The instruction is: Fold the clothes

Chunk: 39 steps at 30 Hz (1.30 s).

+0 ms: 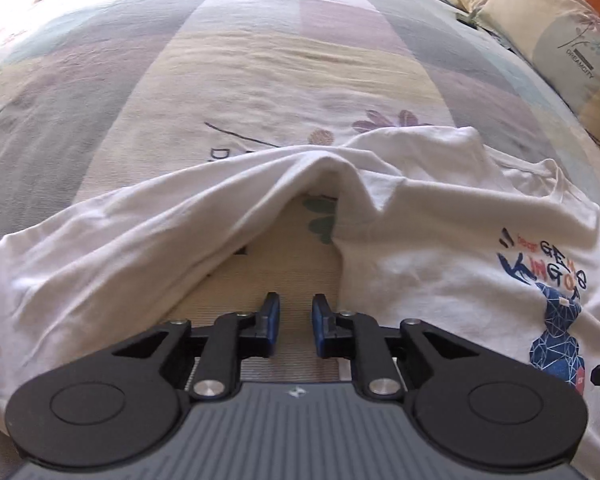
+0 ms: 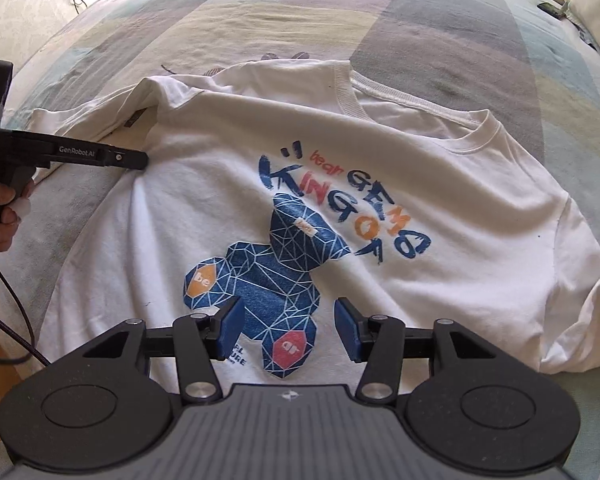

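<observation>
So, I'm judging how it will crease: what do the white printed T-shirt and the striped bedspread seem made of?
White printed T-shirt: seemingly soft matte cotton jersey, with a ribbed collar and limp folds. Pastel striped bedspread: apparently thin woven cotton, matte, finely wrinkled.

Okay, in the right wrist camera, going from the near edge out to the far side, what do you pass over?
Right gripper, open over the shirt → blue bear print → painted lettering → ribbed collar → pastel bedspread stretching to the far edge.
</observation>
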Each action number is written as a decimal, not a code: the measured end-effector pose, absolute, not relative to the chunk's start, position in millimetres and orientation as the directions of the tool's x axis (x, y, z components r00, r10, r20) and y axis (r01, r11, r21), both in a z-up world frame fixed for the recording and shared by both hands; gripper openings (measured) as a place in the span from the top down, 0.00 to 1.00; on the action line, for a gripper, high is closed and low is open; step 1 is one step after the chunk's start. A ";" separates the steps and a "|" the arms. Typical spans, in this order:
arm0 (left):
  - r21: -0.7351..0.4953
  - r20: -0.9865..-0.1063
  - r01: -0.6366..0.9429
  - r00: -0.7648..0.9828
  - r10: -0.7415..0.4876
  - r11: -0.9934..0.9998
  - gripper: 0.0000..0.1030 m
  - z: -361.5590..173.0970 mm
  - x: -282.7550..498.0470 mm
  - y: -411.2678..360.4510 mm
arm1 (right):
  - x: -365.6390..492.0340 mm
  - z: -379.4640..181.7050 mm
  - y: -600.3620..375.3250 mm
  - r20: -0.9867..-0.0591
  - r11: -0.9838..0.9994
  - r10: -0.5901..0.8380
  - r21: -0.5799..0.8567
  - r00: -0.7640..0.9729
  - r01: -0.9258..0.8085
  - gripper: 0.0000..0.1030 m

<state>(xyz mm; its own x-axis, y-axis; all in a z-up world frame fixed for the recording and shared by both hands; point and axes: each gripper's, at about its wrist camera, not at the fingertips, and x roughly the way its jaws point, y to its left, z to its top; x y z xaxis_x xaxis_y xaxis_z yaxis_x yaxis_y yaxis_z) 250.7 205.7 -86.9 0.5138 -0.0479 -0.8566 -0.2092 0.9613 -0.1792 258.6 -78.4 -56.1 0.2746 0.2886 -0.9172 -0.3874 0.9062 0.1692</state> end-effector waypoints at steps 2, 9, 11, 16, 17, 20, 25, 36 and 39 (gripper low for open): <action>-0.280 -0.839 -0.221 0.530 -0.126 0.934 0.82 -79.1 244.9 216.8 | 260.1 -56.4 -82.5 -0.918 0.913 0.277 0.159 0.283 -0.376 0.45; -0.402 -0.825 -0.070 0.460 -0.328 0.913 0.70 -84.9 218.5 180.3 | 256.5 -59.7 -87.9 -0.922 0.924 0.261 0.153 0.286 -0.350 0.45; -0.422 -0.846 -0.110 0.405 -0.347 0.900 0.70 -96.3 206.2 174.0 | 253.2 -61.3 -85.5 -0.924 0.923 0.264 0.159 0.277 -0.351 0.45; -0.461 -0.855 -0.156 0.341 -0.390 0.874 0.68 -99.8 166.8 166.3 | 245.2 -61.2 -88.1 -0.928 0.924 0.274 0.182 0.253 -0.336 0.44; -0.455 -0.862 -0.146 0.320 -0.394 0.878 0.68 -97.8 164.1 164.8 | 244.6 -61.4 -87.3 -0.928 0.923 0.275 0.182 0.252 -0.338 0.44; -0.448 -0.861 -0.114 0.322 -0.394 0.887 0.68 -87.4 168.2 166.5 | 242.5 -62.1 -85.0 -0.928 0.922 0.277 0.184 0.248 -0.342 0.44; -0.429 -0.815 -0.084 0.466 -0.345 0.899 0.62 -85.5 214.3 178.2 | 239.1 -63.2 -81.0 -0.929 0.918 0.281 0.188 0.241 -0.348 0.44; -0.201 -0.875 0.138 0.421 -0.241 0.970 0.66 -62.2 195.4 170.6 | 224.3 -57.1 -92.0 -0.946 0.872 0.243 0.117 0.214 -0.475 0.43; -0.211 -0.900 0.135 0.359 -0.246 0.968 0.66 -58.7 150.4 163.6 | 215.4 -56.9 -93.9 -0.948 0.862 0.257 0.136 0.190 -0.488 0.43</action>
